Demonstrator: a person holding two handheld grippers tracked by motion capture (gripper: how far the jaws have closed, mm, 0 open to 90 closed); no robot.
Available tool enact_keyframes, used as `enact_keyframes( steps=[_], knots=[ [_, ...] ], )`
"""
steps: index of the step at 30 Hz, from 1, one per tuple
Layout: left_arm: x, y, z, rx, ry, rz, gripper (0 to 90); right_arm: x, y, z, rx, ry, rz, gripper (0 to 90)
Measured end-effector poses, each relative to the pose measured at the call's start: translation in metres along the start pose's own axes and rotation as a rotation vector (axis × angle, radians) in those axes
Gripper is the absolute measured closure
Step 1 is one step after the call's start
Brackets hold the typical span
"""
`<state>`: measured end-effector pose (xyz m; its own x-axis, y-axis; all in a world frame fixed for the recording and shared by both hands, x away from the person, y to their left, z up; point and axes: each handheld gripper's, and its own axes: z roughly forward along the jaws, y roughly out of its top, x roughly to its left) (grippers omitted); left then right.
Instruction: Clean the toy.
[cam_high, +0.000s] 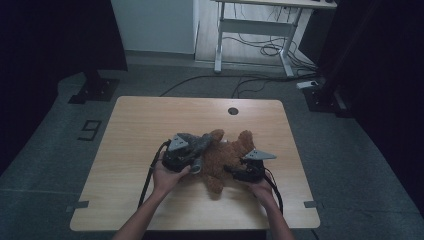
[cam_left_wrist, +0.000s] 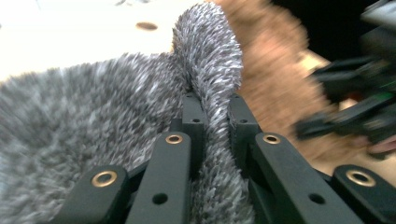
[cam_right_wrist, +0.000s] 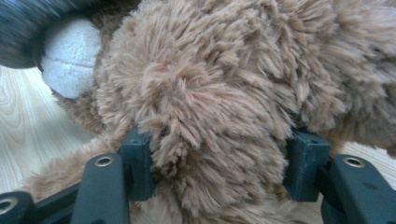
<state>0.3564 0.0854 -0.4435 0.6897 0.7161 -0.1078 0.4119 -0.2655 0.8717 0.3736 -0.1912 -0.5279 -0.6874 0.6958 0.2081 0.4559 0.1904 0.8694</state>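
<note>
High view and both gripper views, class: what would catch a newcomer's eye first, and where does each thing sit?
A brown teddy bear lies in the middle of the wooden table, with a grey furry cloth against its left side. The left gripper is shut on a fold of that cloth, seen close up in the left gripper view. The right gripper is clamped around a thick part of the bear's fur at its right side.

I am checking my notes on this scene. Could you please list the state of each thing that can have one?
Left gripper: shut on a fold of the grey furry fabric.
Right gripper: jaws apart around a limb of the teddy bear, pressing on it.
Grey furry fabric: pinched, partly lying on the bear.
Teddy bear: lying flat on the table.
Table: carries the bear.
</note>
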Motion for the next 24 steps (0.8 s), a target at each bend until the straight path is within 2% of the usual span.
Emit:
enact_keyframes(
  steps=[4,6,9,11,12,15,18,24],
  knots=[
    [-0.030,0.017,0.014,-0.011,-0.033,0.082,80.5,0.000,-0.001,0.000,-0.002,0.002,0.002,39.9],
    [-0.040,0.023,0.028,0.001,-0.048,0.094,80.4,0.000,-0.001,-0.001,-0.002,0.002,0.010,40.0],
    [-0.046,0.026,0.057,0.072,-0.061,0.086,80.3,-0.001,-0.002,-0.001,-0.005,0.006,0.015,40.7],
    [-0.047,0.023,0.075,0.129,-0.045,0.098,80.0,-0.001,-0.002,-0.001,-0.008,0.003,0.017,41.5],
    [-0.047,0.021,0.079,0.135,-0.040,0.098,80.0,-0.001,-0.002,-0.001,-0.007,-0.002,0.016,42.2],
    [-0.044,0.018,0.079,0.122,-0.040,0.088,79.9,-0.001,-0.004,0.000,-0.018,-0.018,0.018,43.6],
    [-0.037,0.015,0.070,0.112,-0.035,0.085,79.8,0.000,-0.004,-0.001,-0.018,-0.020,0.010,44.6],
    [-0.021,0.007,0.055,0.108,0.021,0.073,80.0,0.000,-0.005,-0.001,-0.023,-0.016,0.017,45.2]
  ],
)
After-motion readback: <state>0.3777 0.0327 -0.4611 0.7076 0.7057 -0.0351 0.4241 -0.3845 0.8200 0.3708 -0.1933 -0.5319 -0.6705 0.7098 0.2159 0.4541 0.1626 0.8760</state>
